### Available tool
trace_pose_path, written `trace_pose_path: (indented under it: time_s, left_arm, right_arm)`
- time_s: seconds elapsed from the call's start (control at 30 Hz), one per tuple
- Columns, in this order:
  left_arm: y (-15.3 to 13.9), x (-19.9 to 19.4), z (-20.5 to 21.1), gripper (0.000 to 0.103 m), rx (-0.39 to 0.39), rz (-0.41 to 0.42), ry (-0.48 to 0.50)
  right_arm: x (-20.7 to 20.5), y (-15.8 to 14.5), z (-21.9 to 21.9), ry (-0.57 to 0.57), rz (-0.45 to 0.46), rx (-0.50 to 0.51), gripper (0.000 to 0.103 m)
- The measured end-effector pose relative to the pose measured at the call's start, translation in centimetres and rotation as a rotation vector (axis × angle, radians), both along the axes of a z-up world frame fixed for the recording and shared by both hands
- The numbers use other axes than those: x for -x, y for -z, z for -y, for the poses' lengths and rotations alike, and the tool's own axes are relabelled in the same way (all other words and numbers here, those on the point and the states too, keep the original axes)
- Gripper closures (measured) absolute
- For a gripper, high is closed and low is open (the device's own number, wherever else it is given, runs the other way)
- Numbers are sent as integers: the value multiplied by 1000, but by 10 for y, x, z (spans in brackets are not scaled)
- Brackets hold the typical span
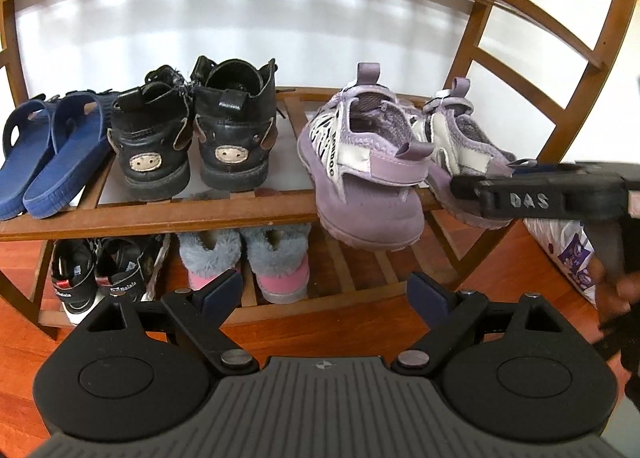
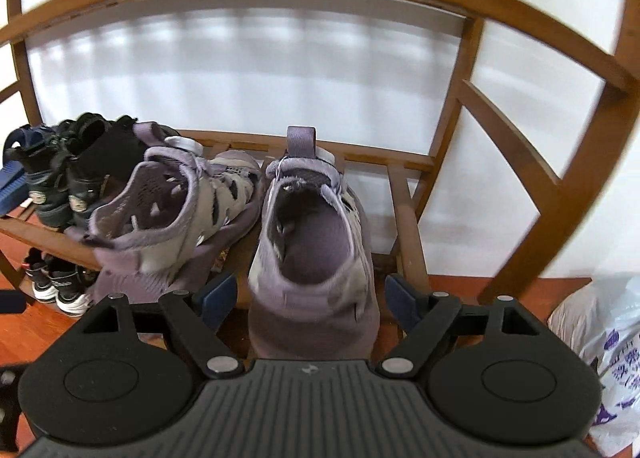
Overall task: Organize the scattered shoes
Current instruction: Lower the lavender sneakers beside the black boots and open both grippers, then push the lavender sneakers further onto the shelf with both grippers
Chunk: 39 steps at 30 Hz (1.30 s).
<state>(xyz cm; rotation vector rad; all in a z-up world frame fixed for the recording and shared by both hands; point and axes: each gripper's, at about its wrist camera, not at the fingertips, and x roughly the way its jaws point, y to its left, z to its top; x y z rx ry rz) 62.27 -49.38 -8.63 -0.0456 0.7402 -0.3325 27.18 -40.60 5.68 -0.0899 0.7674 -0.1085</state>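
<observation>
Nearest, left view: left gripper (image 1: pixel 324 294), jaws wide apart, nothing between the pads, hovering over the floor (image 1: pixel 348 322) before the rack (image 1: pixel 160 218).
Nearest, right view: right gripper (image 2: pixel 310 298), jaws spread and opening; right lilac shoe's (image 2: pixel 316 258) heel between the pads, gaps visible both sides, not pressed.
Right gripper, seen from the left view: black finger (image 1: pixel 540 200) reaching in from the right edge, just beside that shoe's heel (image 1: pixel 468 174).
Lower shelf: black sneakers (image 1: pixel 100 278) at left, pink fur boots (image 1: pixel 248 262) beside them, heels outward.
Upper shelf, right: lilac pair; right shoe upright, heel over the front rail; left lilac shoe (image 1: pixel 360 162) tilted, heel hanging past the rail, touching its mate.
Upper shelf, middle: black boots (image 1: pixel 192 138) side by side, heels outward, bare slats between them and the lilac pair.
Upper shelf, left: blue slippers (image 1: pixel 52 154), overlapping, against the boots.
Floor, right of rack: white bag (image 2: pixel 600 334) with purple print.
Behind: white wall (image 1: pixel 240 26) showing through the rack's frame.
</observation>
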Motion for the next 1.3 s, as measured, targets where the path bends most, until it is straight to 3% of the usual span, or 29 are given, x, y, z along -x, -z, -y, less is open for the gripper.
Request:
trace_pose_path:
  time_s: [0.1,0.27,0.43,0.53,0.57,0.67,1.3]
  left_arm:
    - [0,2,3,14,1,13,8]
    - [0,7,10,29,6,30,11]
    - [1,9,16,73,32,41,16]
    - [2,8,20,83,46,46,24]
    - [2,7,21,84,47,47,24]
    - [1,3,26,84,43,47,11]
    - [12,-35,49,83,37,19,-50]
  right_arm:
    - [17,-3,-1,-2,21,-7,18]
    - [44,-4,-1,-7,52,-26,21]
    - [58,1,8,-9,64,-70,53]
    - [62,7,15,-23,63,-105,72]
    - [62,9,17,-30,60,-112,77]
    - [60,14,20,-48,58,-125,79]
    - [34,21,32,-77,80,-159,79]
